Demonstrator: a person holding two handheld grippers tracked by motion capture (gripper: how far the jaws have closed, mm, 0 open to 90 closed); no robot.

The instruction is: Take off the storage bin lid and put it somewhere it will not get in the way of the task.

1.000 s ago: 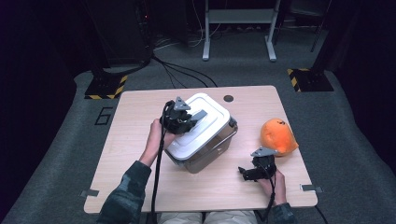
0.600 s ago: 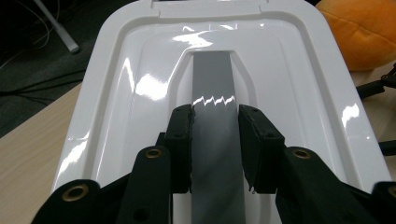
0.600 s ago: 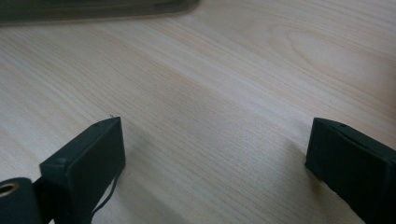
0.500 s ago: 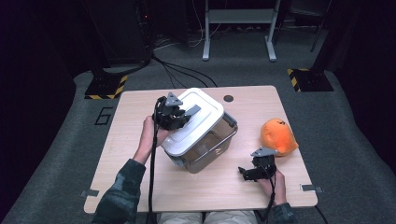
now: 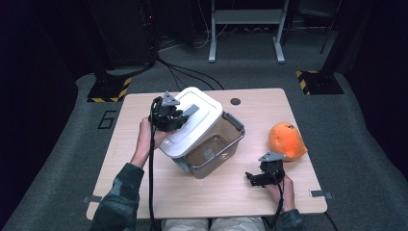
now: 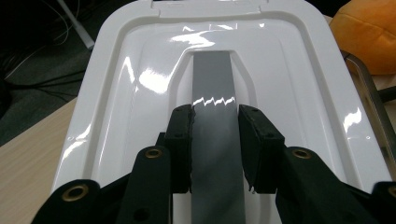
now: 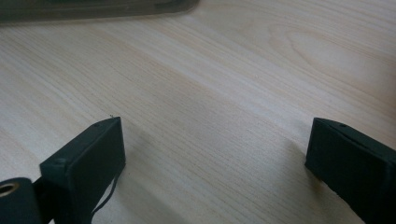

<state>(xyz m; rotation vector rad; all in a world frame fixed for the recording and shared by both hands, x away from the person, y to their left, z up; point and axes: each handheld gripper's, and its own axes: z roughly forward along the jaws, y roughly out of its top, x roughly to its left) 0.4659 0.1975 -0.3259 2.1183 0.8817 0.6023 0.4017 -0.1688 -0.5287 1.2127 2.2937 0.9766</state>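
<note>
High view, container: a clear plastic bin (image 5: 211,149) is seen tilted on the wooden table (image 5: 159,192), near its middle; nothing is made out inside it.
High view, lid: a white lid (image 5: 192,122) is seen raised at the left edge of the bin, tilted, its right side low over the bin's opening.
High view, left gripper: the left gripper (image 5: 169,115) is placed on top of the lid, at the grey handle (image 5: 190,110).
High view, right gripper: the right gripper (image 5: 263,174) is held low over the table, near the front edge, well apart from the bin.
High view, other: an orange soft toy (image 5: 286,140) is seen at the right of the table, just beyond the right gripper.
Left gripper view, grip: the grey handle (image 6: 215,140) is clamped between the two black jaws; the white lid (image 6: 126,93) is glossy, with light reflections.
Left gripper view, cut off: the lid's near edge is hidden behind the jaws; the orange soft toy (image 6: 369,32) is cut by the frame's corner.
Right gripper view, jaws: both jaws are set wide apart over bare table (image 7: 210,116), with nothing between them.
Right gripper view, hard to make out: a blurred strip of the clear plastic bin (image 7: 93,9) is seen at the top edge.
</note>
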